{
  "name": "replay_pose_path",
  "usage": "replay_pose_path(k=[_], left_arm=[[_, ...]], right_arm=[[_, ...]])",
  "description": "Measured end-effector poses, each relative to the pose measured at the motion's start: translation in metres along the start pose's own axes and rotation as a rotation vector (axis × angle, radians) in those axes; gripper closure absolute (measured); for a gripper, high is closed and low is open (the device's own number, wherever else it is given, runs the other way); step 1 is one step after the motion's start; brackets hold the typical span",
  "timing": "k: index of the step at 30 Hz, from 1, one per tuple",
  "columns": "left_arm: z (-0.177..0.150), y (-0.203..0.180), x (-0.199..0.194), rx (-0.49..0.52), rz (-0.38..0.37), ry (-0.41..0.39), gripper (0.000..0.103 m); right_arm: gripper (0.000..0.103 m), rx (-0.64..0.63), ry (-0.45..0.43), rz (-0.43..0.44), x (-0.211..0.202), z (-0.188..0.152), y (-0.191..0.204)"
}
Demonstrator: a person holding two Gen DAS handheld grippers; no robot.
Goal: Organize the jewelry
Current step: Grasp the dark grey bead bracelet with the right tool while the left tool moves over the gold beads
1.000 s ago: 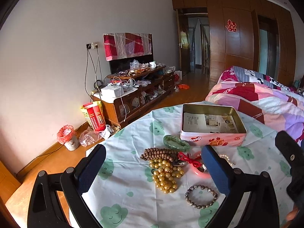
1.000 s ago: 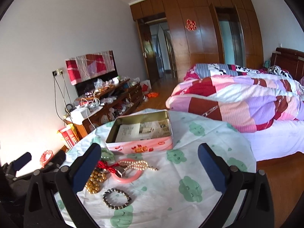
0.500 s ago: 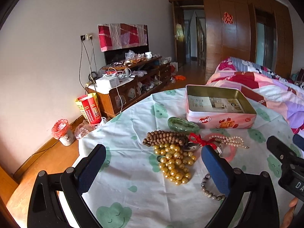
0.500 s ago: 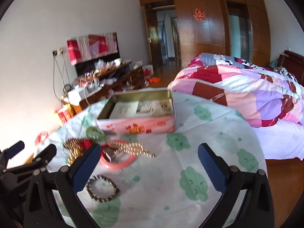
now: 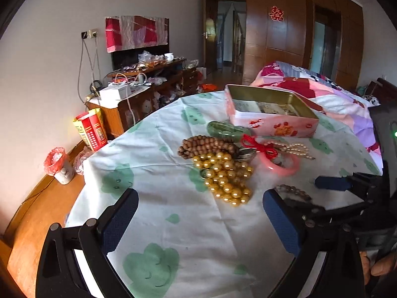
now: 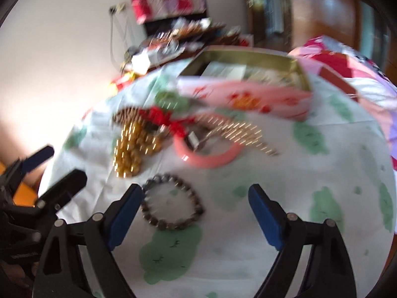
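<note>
Now closing from full spread over the dark grey beaded bracelet (image 6: pixel 173 203) at lower centre of the right wrist view: blue-padded right gripper (image 6: pixel 196 204), lower than a second ago, nothing pinched yet. Wide and empty: blue-padded left gripper (image 5: pixel 199 209), also lower, near the gold bead strand (image 5: pixel 224 176). Likely first pick for the open pink tin (image 6: pixel 250 94), upper centre.

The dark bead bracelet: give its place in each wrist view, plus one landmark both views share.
Left wrist view: dark bead bracelet at lower right, partly hidden behind the gripper's right finger.
Right wrist view: bracelet at lower centre, lying just beside the left finger.
Shared landmark: the pink tin at the table's far side.
</note>
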State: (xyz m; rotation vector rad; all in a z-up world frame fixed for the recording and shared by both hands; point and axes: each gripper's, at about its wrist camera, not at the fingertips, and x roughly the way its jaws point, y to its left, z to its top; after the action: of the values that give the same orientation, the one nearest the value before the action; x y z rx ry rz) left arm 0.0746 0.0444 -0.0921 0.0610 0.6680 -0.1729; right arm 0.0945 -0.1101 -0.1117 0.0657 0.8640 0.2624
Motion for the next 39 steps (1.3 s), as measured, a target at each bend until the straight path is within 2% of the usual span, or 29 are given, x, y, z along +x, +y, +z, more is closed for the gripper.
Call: replay_pose_path(k=[2, 3, 5, 7, 8, 9, 10, 11, 14, 15, 17, 18, 19, 21, 24, 27, 31, 35, 37, 39], left_arm=[[0.000, 0.004, 0.002, 0.000, 0.003, 0.009, 0.003], [0.000, 0.004, 0.004, -0.001, 0.001, 0.018, 0.003], [0.001, 0.007, 0.006, -0.005, -0.003, 0.039, 0.003], [0.005, 0.006, 0.009, -0.014, -0.024, 0.051, 0.003], [0.007, 0.004, 0.009, -0.016, -0.039, 0.050, 0.003], [0.010, 0.003, 0.010, -0.015, -0.046, 0.047, 0.003], [0.013, 0.000, 0.013, -0.010, -0.046, 0.046, 0.003], [0.017, -0.003, 0.016, -0.007, -0.046, 0.047, 0.003], [0.024, -0.010, 0.029, 0.000, -0.074, 0.063, 0.007], [0.025, -0.014, 0.037, 0.004, -0.081, 0.087, 0.015], [0.026, -0.017, 0.051, 0.001, -0.084, 0.133, 0.020], [0.026, -0.016, 0.063, -0.019, -0.084, 0.187, 0.025], [0.025, -0.016, 0.068, -0.035, -0.084, 0.213, 0.037], [0.024, -0.014, 0.079, -0.060, -0.084, 0.269, 0.043], [0.023, -0.020, 0.077, -0.031, -0.051, 0.266, 0.048], [0.022, -0.020, 0.073, -0.032, -0.040, 0.255, 0.074], [0.022, -0.006, 0.066, -0.090, -0.086, 0.231, 0.077], [0.023, -0.005, 0.046, -0.104, -0.100, 0.138, 0.082], [0.023, -0.008, 0.034, -0.094, -0.121, 0.086, 0.099], [0.024, -0.013, 0.022, -0.076, -0.146, 0.042, 0.099]], right_arm=[[0.016, -0.032, 0.064, 0.002, 0.012, 0.002, 0.006], [0.016, -0.068, 0.064, -0.028, 0.014, 0.002, 0.012], [0.018, -0.099, 0.072, -0.017, 0.015, 0.003, 0.016], [0.026, -0.145, 0.084, -0.047, 0.018, 0.001, 0.023], [0.041, -0.177, 0.080, -0.076, 0.017, -0.001, 0.026], [0.056, -0.193, 0.075, -0.050, 0.014, -0.002, 0.028], [0.064, -0.196, 0.075, -0.055, 0.012, -0.002, 0.027], [0.084, -0.191, 0.076, -0.059, 0.010, -0.002, 0.024], [0.084, -0.095, 0.071, -0.005, 0.006, 0.000, 0.001], [0.084, -0.060, 0.062, 0.009, 0.007, 0.002, -0.006], [0.084, 0.014, 0.013, 0.045, -0.004, 0.000, -0.023], [0.084, 0.046, -0.016, 0.063, -0.010, -0.001, -0.029], [0.084, 0.066, -0.040, 0.073, -0.015, -0.002, -0.032], [0.084, 0.085, -0.088, 0.067, -0.022, -0.003, -0.036], [0.084, 0.095, -0.094, 0.100, -0.018, -0.003, -0.038], [0.084, 0.104, -0.086, 0.110, -0.013, -0.003, -0.036], [0.084, 0.118, -0.126, 0.139, -0.023, -0.004, -0.045], [0.084, 0.132, -0.179, 0.166, -0.033, -0.005, -0.050], [0.084, 0.139, -0.192, 0.178, -0.036, -0.005, -0.051], [0.084, 0.143, -0.200, 0.176, -0.037, -0.004, -0.051]])
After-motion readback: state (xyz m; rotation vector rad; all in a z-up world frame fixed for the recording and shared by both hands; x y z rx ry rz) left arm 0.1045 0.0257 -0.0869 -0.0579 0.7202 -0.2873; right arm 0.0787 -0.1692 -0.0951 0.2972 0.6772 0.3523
